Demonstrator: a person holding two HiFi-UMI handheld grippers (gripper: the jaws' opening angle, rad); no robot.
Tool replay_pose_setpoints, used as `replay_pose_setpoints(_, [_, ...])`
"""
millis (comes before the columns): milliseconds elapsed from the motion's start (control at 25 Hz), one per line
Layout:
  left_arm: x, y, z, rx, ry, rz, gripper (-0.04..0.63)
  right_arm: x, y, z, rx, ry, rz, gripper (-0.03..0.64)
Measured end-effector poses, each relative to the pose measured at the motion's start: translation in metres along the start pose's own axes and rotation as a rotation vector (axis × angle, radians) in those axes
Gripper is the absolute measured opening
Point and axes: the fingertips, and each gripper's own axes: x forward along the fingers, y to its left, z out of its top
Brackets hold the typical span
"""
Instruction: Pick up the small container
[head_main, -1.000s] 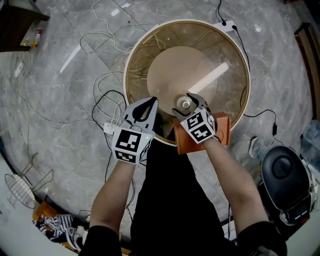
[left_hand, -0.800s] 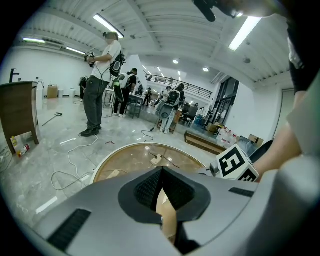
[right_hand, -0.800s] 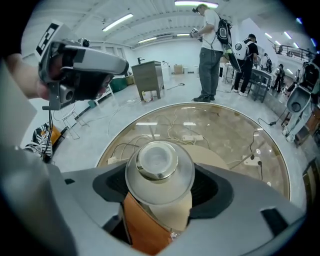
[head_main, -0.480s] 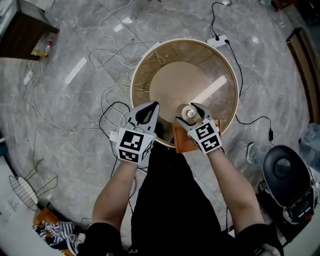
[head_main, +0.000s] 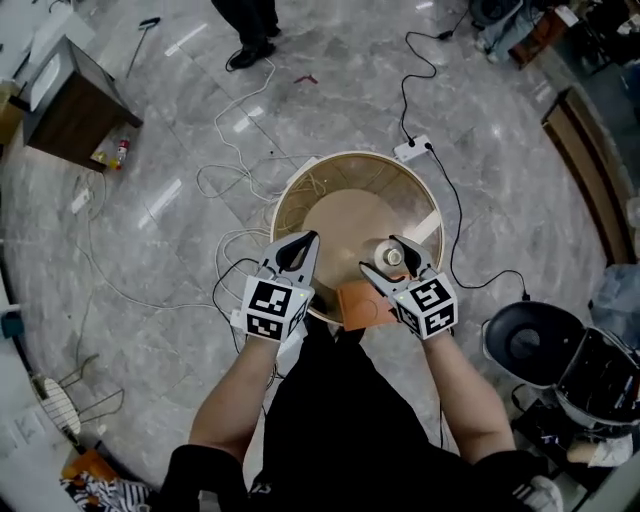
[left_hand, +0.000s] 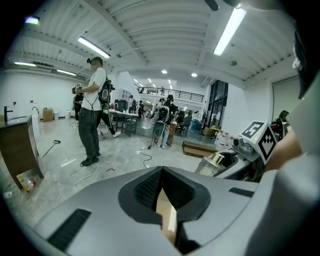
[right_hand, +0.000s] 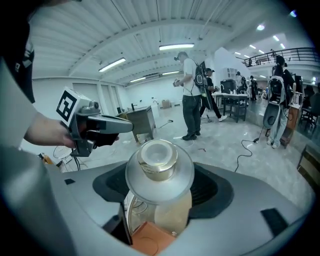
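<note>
The right gripper (head_main: 385, 256) is clamping the small container (right_hand: 159, 172) (a clear round jar with a gold cap) between its jaws, over the near side of the round table (head_main: 290, 192). The left gripper (head_main: 303, 245) is hanging just beside it, its jaws pressed together on nothing.

Head view: from above, steeply down onto round table (head_main: 335, 215), left gripper (head_main: 305, 245) and right gripper (head_main: 385, 256). Gripper views: close along own jaws, apparently near level, each catching the other gripper.

bright ceiling tubes (left_hand: 227, 30), glare streaks, fisheye-warped edges.
</note>
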Motion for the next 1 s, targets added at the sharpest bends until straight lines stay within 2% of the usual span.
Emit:
replay_pose_setpoints(480, [-0.066, -0.055, 0.116, 0.079, -0.093, -0.07, 0.011, -0.108, 0.042, 0.111, -0.037, -0.134, 0.013, 0.344])
replay_pose_setpoints(760, [-0.099, -0.068, 0.153, 0.096, -0.138, -0.058, 0.011, -0.154, 0.067, 0.151, -0.034, -0.24, 0.027, 0.344])
replay_pose_setpoints(1000, [-0.125, -0.065, 0.169, 0.102, -0.166, -0.043, 0.011, -0.178, 0.084, 0.172, -0.052, -0.306, 0.024, 0.344])
